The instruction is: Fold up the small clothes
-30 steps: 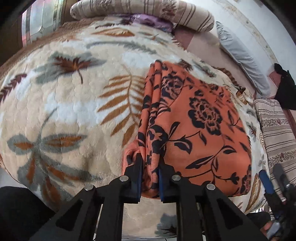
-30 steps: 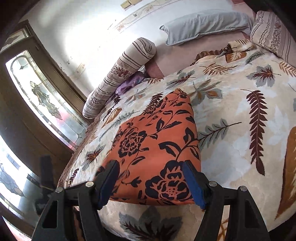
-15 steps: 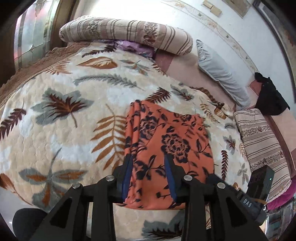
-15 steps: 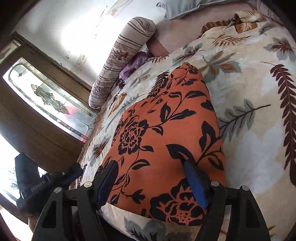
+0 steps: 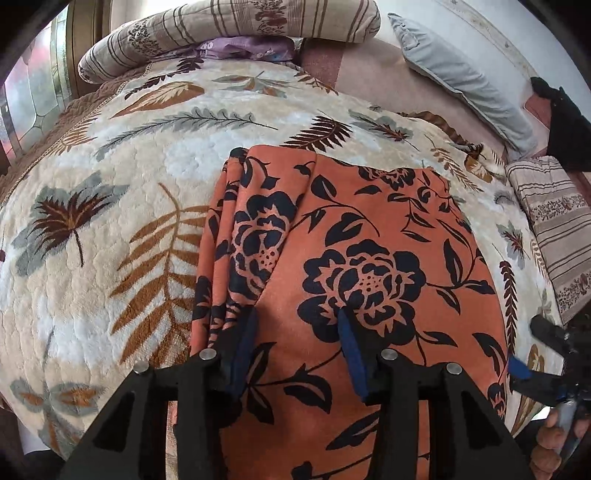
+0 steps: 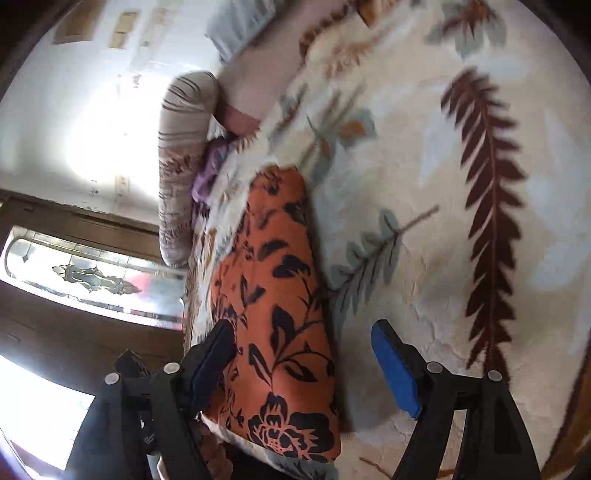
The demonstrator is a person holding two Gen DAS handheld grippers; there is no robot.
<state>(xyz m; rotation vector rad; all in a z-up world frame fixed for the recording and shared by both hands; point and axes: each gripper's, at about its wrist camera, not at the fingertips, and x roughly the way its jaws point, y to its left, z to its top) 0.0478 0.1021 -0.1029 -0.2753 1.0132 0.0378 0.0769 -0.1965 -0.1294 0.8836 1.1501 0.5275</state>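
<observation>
An orange cloth with black flowers (image 5: 354, 236) lies folded flat on the leaf-patterned bed cover (image 5: 110, 229); its left side is gathered in pleats. My left gripper (image 5: 295, 347) is open and empty, just above the cloth's near part. In the right wrist view the cloth (image 6: 280, 295) lies lower left. My right gripper (image 6: 306, 365) is open and empty, its left finger over the cloth and its right finger over the bed cover (image 6: 443, 184). The right gripper also shows in the left wrist view (image 5: 546, 365) by the cloth's right corner.
A striped bolster (image 5: 229, 33) and a purple cloth (image 5: 251, 50) lie at the head of the bed. A grey pillow (image 5: 465, 77) lies at the back right, a striped pillow (image 5: 554, 225) at the right. A wooden door with glass (image 6: 85, 277) stands left.
My left gripper let go of the cloth's pleated edge, opened wide and shifted over the cloth. My right gripper stayed open and swung right, off the cloth's right edge.
</observation>
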